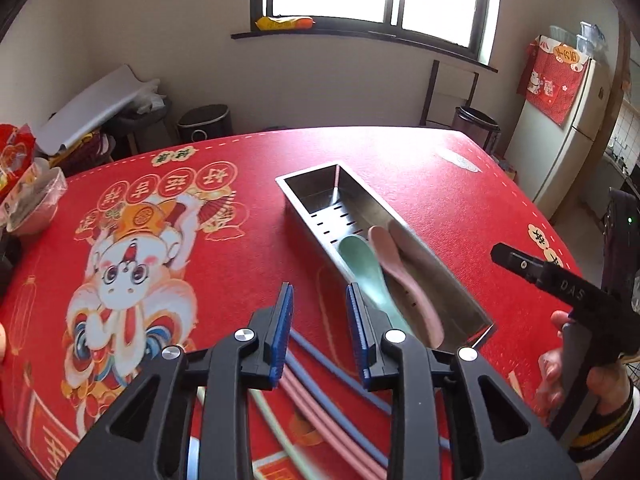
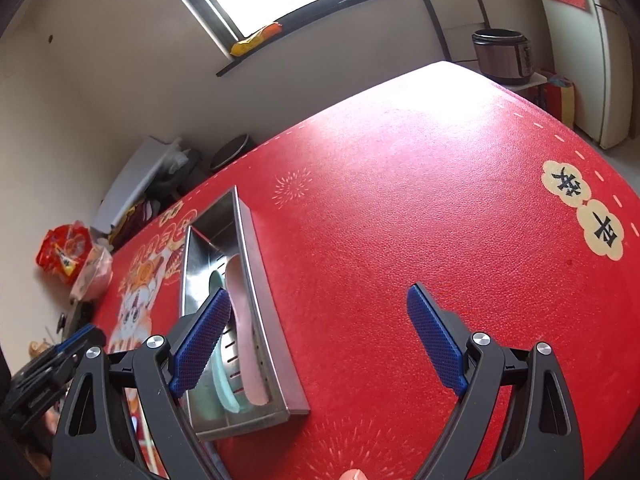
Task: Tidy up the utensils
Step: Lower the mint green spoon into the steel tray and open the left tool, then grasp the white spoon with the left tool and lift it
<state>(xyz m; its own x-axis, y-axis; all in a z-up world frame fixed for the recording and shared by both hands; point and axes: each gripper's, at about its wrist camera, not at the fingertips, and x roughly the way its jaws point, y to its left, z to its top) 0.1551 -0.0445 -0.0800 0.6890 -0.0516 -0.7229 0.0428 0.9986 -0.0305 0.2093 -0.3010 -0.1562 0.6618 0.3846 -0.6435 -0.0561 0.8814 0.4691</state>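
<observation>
A long steel tray (image 1: 440,276) lies on the red tablecloth, holding a green spoon (image 1: 356,256) and a pink spoon (image 1: 384,248) side by side. My left gripper (image 1: 320,298) hovers just left of the tray's near end, open, with nothing between its blue pads. Below it several chopsticks lie on the cloth: blue (image 1: 316,352), pink (image 1: 312,404) and green (image 1: 276,420). In the right wrist view my right gripper (image 2: 318,302) stands wide open and empty over bare cloth, right of the tray (image 2: 256,264). The green spoon (image 2: 222,384) and pink spoon (image 2: 244,320) show there too.
A red snack bag and a wrapped bowl (image 1: 32,196) sit at the table's left edge. A hand holds the right gripper's handle (image 1: 580,344) at the right. Beyond the table are a fridge (image 1: 568,140), a rice cooker (image 2: 502,56) and a chair.
</observation>
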